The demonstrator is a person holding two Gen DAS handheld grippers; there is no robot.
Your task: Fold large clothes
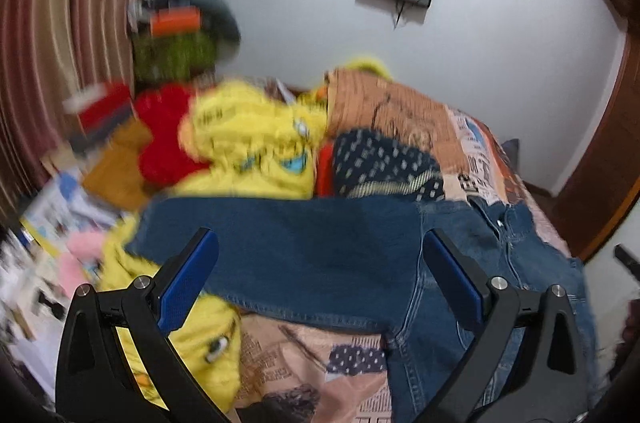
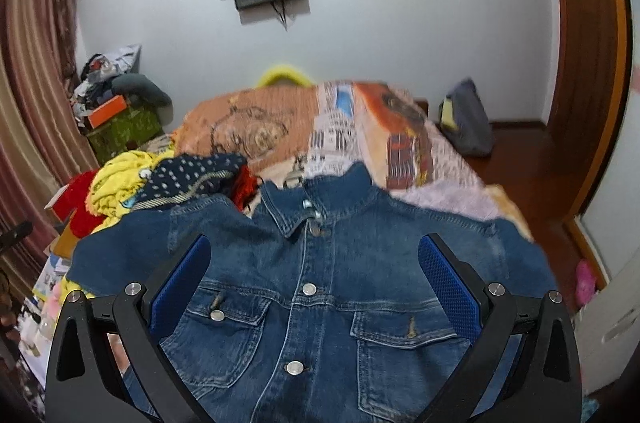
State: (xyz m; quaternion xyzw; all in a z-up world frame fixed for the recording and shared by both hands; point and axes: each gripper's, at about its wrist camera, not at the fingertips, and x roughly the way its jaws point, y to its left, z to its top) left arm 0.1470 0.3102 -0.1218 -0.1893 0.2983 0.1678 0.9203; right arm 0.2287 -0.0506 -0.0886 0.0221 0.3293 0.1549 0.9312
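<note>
The bed [image 2: 352, 127] with its printed patchwork cover fills most of both views, and the denim jacket [image 2: 320, 287] lies on it front side up, buttoned, with the collar toward the far wall. In the left wrist view, one sleeve [image 1: 280, 243] stretches out flat to the left, partly over a yellow cartoon garment [image 1: 256, 139]. A heap of other clothes, with a dark dotted cloth [image 2: 196, 171] on it, lies just beside the jacket's left shoulder.

The left claw [image 1: 320, 271] hovers over the sleeve with its jaws spread wide and nothing between them. The right claw [image 2: 316, 275] is likewise wide open and empty, above the chest pockets.

In my judgement the jacket is now laid out and the folding itself is not yet begun. The next move probably calls for the left claw to come down, pinch the sleeve near its cuff, and bring it across the chest. The denim is thick and stiff, so a firm grip on one layer is needed.
</note>
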